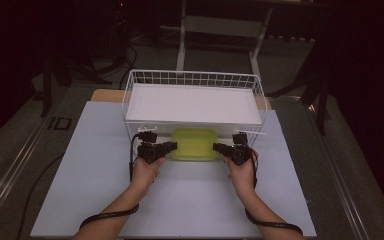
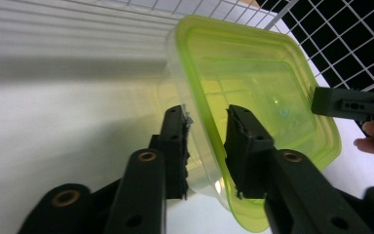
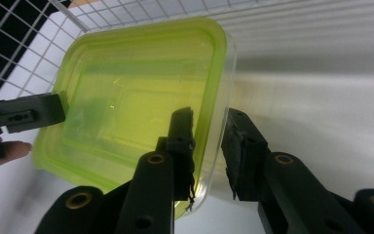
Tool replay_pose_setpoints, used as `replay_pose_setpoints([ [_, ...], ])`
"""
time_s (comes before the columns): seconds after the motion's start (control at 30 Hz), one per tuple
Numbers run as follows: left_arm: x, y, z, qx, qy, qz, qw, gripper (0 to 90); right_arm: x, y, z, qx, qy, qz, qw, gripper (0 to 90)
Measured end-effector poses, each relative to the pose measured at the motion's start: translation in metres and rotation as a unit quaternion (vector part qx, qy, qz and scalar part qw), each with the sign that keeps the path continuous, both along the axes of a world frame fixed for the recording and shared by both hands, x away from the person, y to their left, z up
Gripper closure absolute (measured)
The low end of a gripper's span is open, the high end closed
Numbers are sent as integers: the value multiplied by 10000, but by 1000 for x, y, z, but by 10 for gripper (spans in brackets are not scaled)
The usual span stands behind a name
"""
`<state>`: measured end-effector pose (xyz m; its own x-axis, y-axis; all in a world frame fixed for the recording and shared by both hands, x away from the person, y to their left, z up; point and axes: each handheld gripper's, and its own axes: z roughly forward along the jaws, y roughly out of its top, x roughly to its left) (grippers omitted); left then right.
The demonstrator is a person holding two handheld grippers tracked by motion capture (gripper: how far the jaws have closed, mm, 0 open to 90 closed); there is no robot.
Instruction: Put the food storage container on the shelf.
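A yellow-green plastic container (image 1: 195, 144) with a clear body and a green lid rests on the white table sheet (image 1: 95, 180), just in front of the wire basket. My left gripper (image 1: 174, 145) is at its left side and my right gripper (image 1: 216, 147) at its right. In the left gripper view the jaws of the left gripper (image 2: 207, 109) straddle the lid rim of the container (image 2: 253, 83) with small gaps at the pads. The right gripper (image 3: 208, 113) straddles the opposite rim of the container (image 3: 126, 97) the same way, its pads standing just off it.
A white wire basket (image 1: 130, 90) holding a flat white board stands directly behind the container. Across the lid, the right gripper's finger (image 2: 343, 103) and the left gripper's finger (image 3: 24, 114) face each other. Dark floor, cables and a table frame lie beyond.
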<state>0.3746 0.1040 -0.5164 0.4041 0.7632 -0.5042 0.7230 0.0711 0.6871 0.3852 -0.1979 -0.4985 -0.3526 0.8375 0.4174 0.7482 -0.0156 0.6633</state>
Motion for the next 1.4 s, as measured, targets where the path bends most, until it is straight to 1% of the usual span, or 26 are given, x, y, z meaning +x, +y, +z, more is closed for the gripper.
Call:
replay_pose_setpoints([
  [0.2, 3, -2, -2, 38, -62, 124, 9999, 634, 4, 2, -2, -40, -69, 35, 10000, 685],
  [0.3, 8, 1, -3, 50, -43, 55, 10000, 587, 5, 4, -1, -85, -78, 39, 9999, 671],
  [0.33, 10, 3, -3, 39, -54, -39, 10000, 587, 5, 4, -2, -70, -66, 32, 9999, 665],
  [0.4, 10, 3, -3, 39, -54, -39, 10000, 582, 6, 5, -2, -85, -67, 28, 9999, 665],
  [0.43, 12, 3, -2, 184, -87, -91, 9998, 567, 6, 7, 0, -347, -205, -42, 9992, 644],
  [0.47, 12, 2, -1, 232, -97, -90, 9996, 567, 8, 7, -1, -522, -501, 90, 9973, 646],
  [0.5, 11, 2, 1, 210, -127, -105, 9996, 560, 8, 7, 0, -524, -521, 121, 9972, 636],
  [0.57, 9, 1, 4, 142, -237, -143, 9995, 507, 6, 9, 1, -442, -445, 107, 9980, 591],
  [0.6, 9, 3, 6, 75, -295, -193, 9994, 482, 4, 9, 1, -408, -433, 58, 9982, 568],
  [0.63, 8, 3, 8, -43, -306, -129, 9994, 435, 1, 10, 3, -386, -347, -27, 9987, 555],
  [0.67, 8, 5, 9, -41, -356, -177, 9992, 396, 0, 10, 5, -460, -442, -10, 9980, 543],
  [0.7, 7, 7, 10, -43, -333, -224, 9992, 386, -2, 10, 6, -450, -442, 19, 9980, 536],
  [0.77, 7, 6, 10, -318, -229, -36, 9992, 350, -4, 8, 8, -415, -560, 97, 9975, 533],
  [0.8, 6, 9, 10, -268, -215, -259, 9991, 321, -5, 8, 9, -458, -608, 137, 9970, 529],
  [0.83, 5, 10, 9, -281, -234, -332, 9988, 300, -8, 8, 11, -498, -618, 164, 9967, 522],
  [0.87, 5, 10, 9, -281, -234, -332, 9988, 296, -9, 8, 12, -517, -640, 208, 9964, 523],
  [0.9, 1, 7, 9, -152, -354, -212, 9990, 293, -10, 7, 12, -516, -676, 246, 9961, 522],
  [0.93, -1, 8, 9, -109, -439, -325, 9984, 277, -11, 7, 12, -542, -725, 264, 9955, 522],
  [0.97, -1, 8, 9, -109, -439, -325, 9984, 272, -13, 6, 13, -562, -762, 288, 9951, 518],
  [1.0, -7, 6, 9, -98, -462, -355, 9983, 269, -15, 6, 14, -556, -776, 305, 9950, 518],
  [1.1, -17, 7, 9, 73, -673, -466, 9966, 238, -21, 5, 16, -425, -749, 348, 9957, 516],
  [1.13, -17, 7, 9, 73, -673, -466, 9966, 208, -24, 5, 17, -404, -768, 368, 9955, 517],
  [1.2, -26, 8, 8, 200, -808, -534, 9951, 183, -30, 6, 18, -384, -793, 455, 9951, 517],
  [1.33, -36, 11, 8, 207, -936, -626, 9934, 172, -41, 13, 19, -349, -777, 659, 9942, 516],
  [1.37, -43, 12, 8, 351, -1079, -684, 9912, 161, -44, 15, 19, -330, -778, 708, 9939, 515],
  [1.4, -47, 12, 8, 468, -1219, -615, 9895, 158, -47, 17, 19, -304, -766, 759, 9937, 512],
])
